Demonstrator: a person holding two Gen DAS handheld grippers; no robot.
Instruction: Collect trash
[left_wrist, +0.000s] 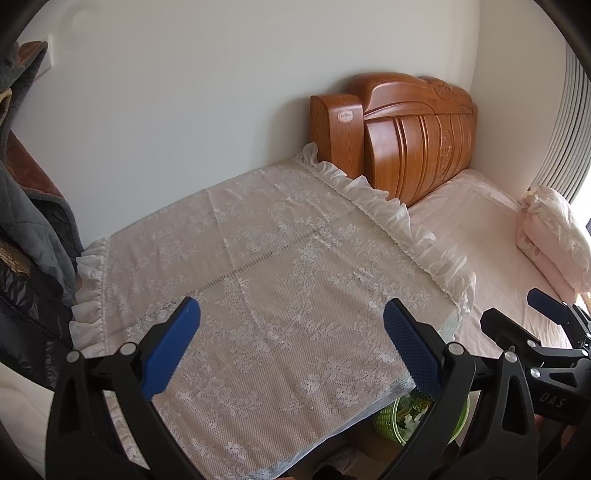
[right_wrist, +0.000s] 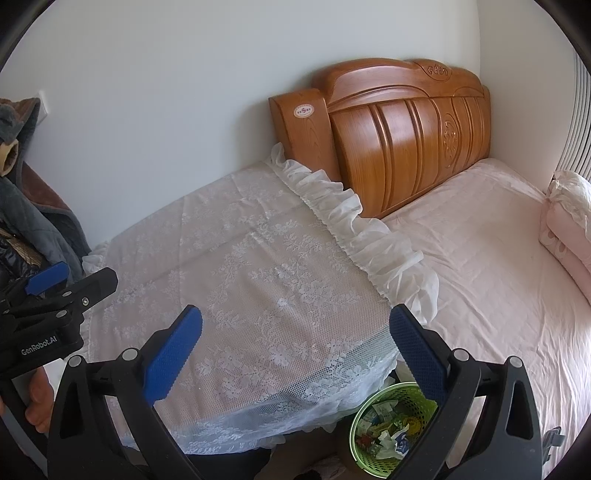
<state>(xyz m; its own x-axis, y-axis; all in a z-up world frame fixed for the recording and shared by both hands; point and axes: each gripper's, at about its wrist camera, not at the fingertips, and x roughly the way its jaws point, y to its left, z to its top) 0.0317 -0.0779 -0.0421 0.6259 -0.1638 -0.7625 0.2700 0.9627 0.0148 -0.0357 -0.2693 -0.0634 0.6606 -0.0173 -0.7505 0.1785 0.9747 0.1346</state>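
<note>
With both claws (left_wrist: 291, 347) (right_wrist: 295, 350) released and empty, you grip the light, flexible basket (right_wrist: 388, 428) by its rim; the crumpled paper (right_wrist: 388, 439) inside crushes easily.

Low surface (right_wrist: 207, 373) draped in a white lace cloth (right_wrist: 258, 280) with ruffled edges, nothing resting on top. Just beside it, a bed (right_wrist: 491, 258) under a pink sheet, folded pink bedding (right_wrist: 565, 236) at its far edge. Green basket (right_wrist: 391, 428) of scraps below, probably on the floor.
</note>
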